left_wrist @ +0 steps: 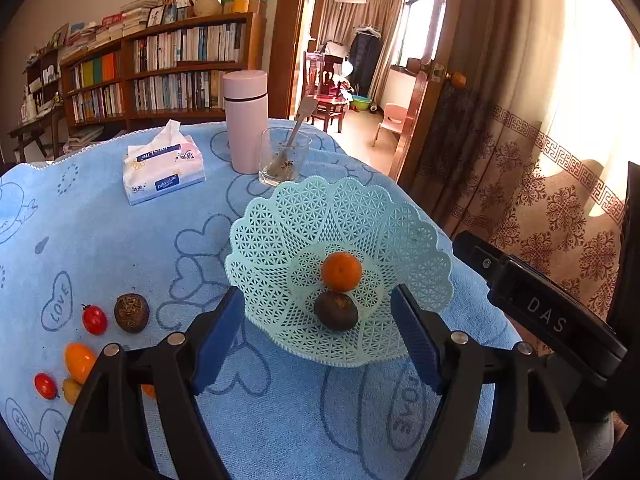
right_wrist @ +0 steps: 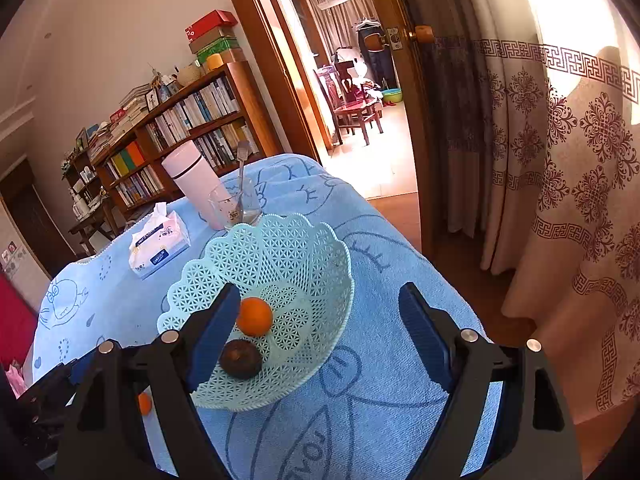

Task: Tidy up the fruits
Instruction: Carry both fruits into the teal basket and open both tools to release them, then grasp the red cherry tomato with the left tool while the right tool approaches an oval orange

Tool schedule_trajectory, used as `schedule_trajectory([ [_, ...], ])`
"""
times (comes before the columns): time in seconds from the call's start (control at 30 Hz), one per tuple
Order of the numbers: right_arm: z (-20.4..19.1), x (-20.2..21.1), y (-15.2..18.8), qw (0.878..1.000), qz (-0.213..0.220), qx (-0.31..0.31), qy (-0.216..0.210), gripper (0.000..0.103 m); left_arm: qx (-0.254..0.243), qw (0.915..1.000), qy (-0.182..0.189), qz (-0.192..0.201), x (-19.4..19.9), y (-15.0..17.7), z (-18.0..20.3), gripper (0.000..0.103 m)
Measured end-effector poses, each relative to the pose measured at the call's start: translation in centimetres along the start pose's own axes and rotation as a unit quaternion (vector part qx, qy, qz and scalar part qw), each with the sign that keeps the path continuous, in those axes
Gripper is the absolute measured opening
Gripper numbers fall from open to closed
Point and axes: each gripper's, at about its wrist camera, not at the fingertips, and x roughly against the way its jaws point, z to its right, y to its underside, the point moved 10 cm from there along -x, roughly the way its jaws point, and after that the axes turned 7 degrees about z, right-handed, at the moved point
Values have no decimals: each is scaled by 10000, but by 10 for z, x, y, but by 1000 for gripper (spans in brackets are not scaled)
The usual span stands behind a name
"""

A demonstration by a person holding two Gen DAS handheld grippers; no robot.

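A pale green lattice basket [left_wrist: 280, 232] [right_wrist: 304, 256] stands on the blue cloth. In it lie an orange mandarin [left_wrist: 341, 271] [right_wrist: 254, 316] and a dark brown passion fruit [left_wrist: 336, 310] [right_wrist: 240, 359]. My left gripper [left_wrist: 318, 312] is open and empty, its fingers either side of the basket's near rim. My right gripper [right_wrist: 320, 312] is open and empty above the basket's right side. On the cloth at the left lie a second passion fruit [left_wrist: 131, 313], two red cherry tomatoes [left_wrist: 94, 319] [left_wrist: 45, 385] and small orange and yellow fruits [left_wrist: 79, 361].
A pink flask [left_wrist: 245, 120], a glass with a spoon [left_wrist: 284, 158] and a tissue pack [left_wrist: 162, 166] stand behind the basket. The table edge drops off to the right, near a patterned curtain [right_wrist: 560, 200] and an open doorway. The right gripper's body [left_wrist: 540, 308] shows at the right.
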Motion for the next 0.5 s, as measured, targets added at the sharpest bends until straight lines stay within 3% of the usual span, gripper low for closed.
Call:
schedule_trajectory([
  [0.13, -2, 3, -2, 10000, 36, -31, -5, 88, 68, 9996, -281, 8, 9, 2, -21, 80],
  [0.5, -22, 24, -6, 9994, 188, 145, -258, 89, 470, 9916, -1189, -203, 54, 28, -115, 80],
])
